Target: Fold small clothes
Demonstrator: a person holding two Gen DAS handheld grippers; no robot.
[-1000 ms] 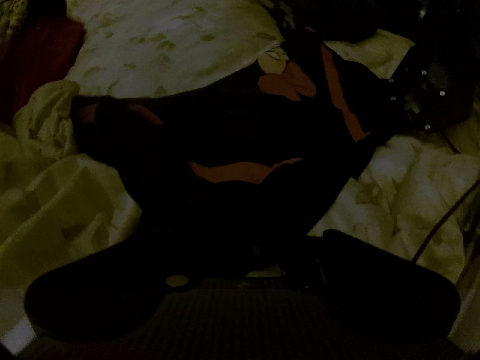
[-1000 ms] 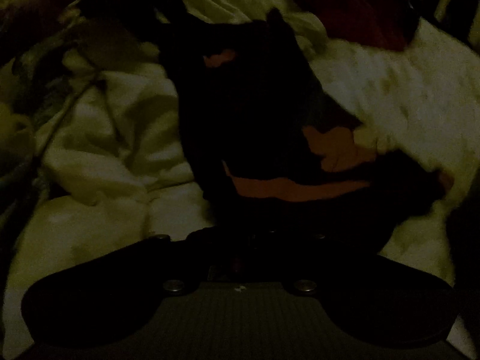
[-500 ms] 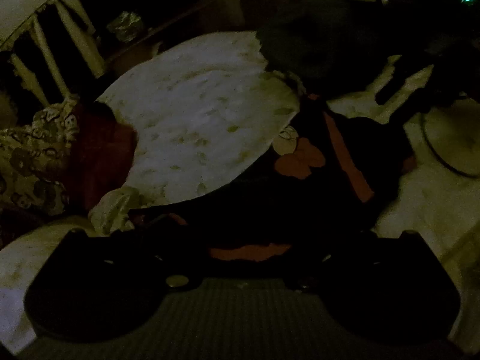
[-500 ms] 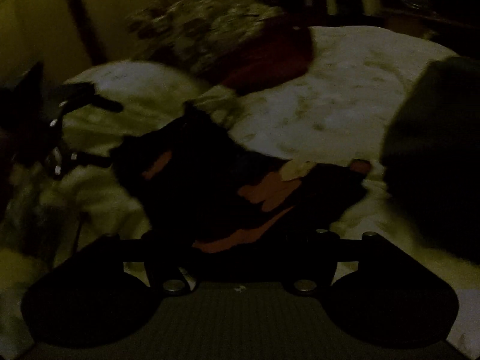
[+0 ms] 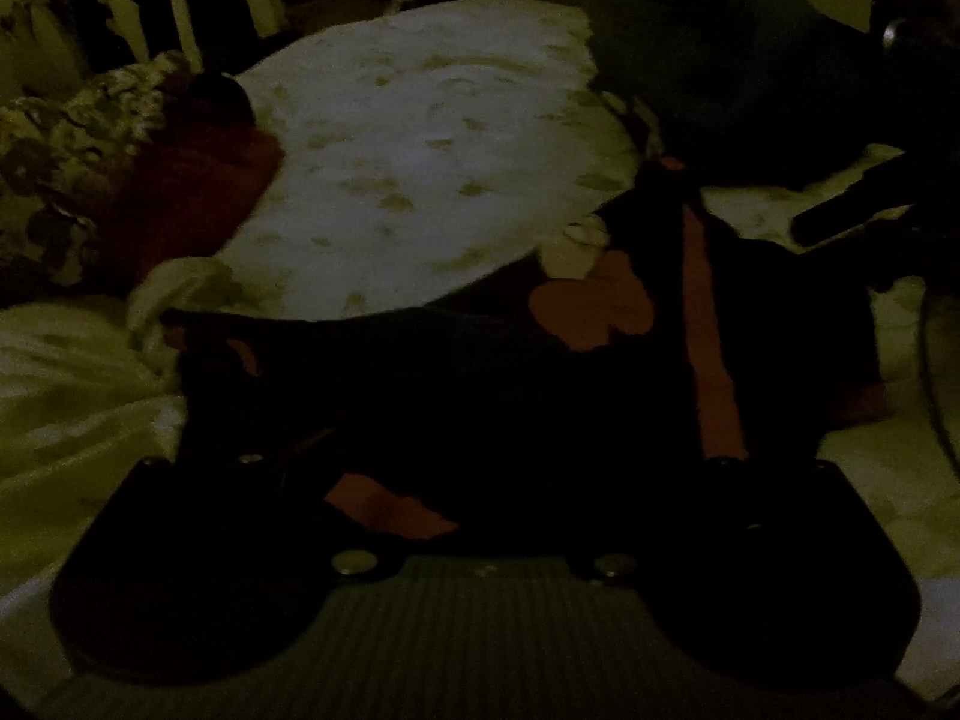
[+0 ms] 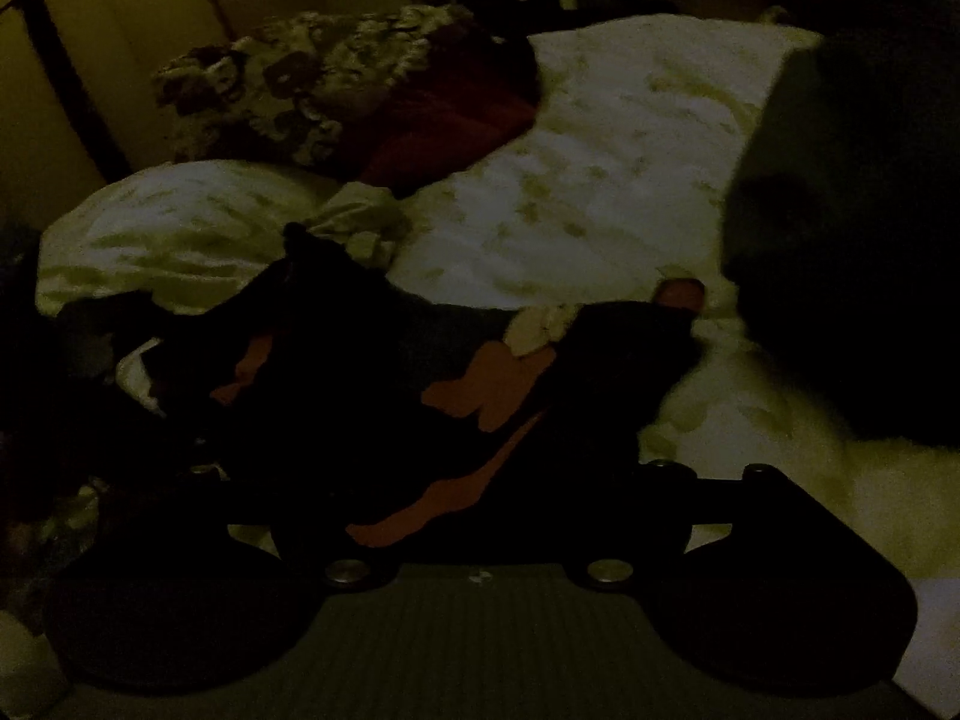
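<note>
A small dark garment (image 5: 480, 372) with orange-red patches and a stripe lies spread on the pale bedding (image 5: 78, 396). My left gripper (image 5: 480, 468) hovers just in front of it. Its fingers (image 5: 150, 474) stand wide apart, and the pads press on nothing. The right wrist view shows the same garment (image 6: 372, 396) from the other side, crumpled toward the left. There my right gripper (image 6: 480, 480) is open too, its fingers far apart at the garment's near edge. The light is very dim, so the cloth's outline is hard to follow.
A white leaf-print pillow (image 5: 420, 150) lies behind the garment. A patterned cloth (image 6: 312, 78) and a dark red one (image 6: 456, 114) lie by the slatted headboard (image 5: 174, 12). A bulky dark shape (image 6: 852, 240) fills the right. A cable (image 5: 936, 390) crosses the bedding.
Both grippers were shut on the dark garment and have opened wide and let it go. Both views have tilted up and drawn back, so more of the bed shows.
</note>
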